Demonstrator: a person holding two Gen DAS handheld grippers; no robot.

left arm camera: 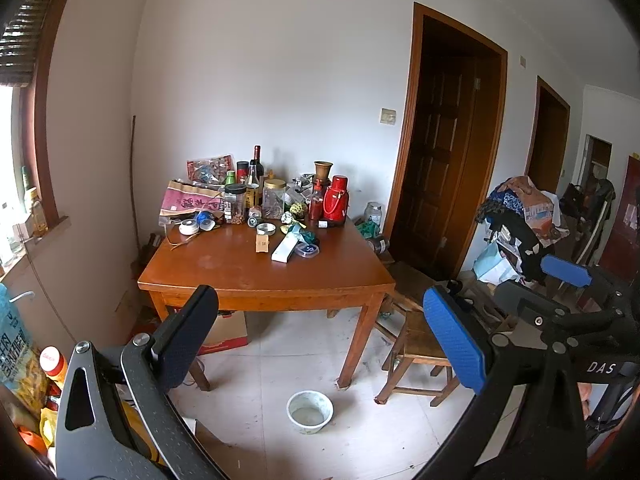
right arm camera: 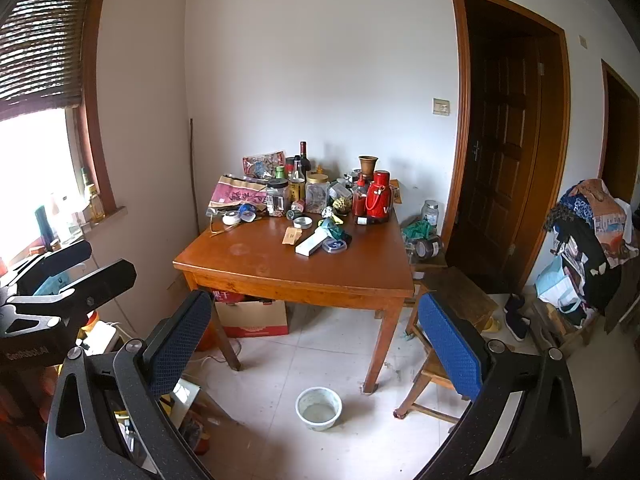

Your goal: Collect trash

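Beside table (right arm camera: 320, 272): chair (right arm camera: 436, 368), floor bowl (right arm camera: 319, 408).

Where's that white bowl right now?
The white bowl sits on the floor tiles in both views, just in front of the table's front right leg, beside the wooden chair.

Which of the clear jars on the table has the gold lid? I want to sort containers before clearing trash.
The jar beside the dark wine bottle, mid-cluster. Its neighbour to the left has a black lid.

Small clutter at the back of the bench (left arm camera: 224, 268) is too tiny to identify; the cardboard box (right arm camera: 256, 316) beneath is half hidden.
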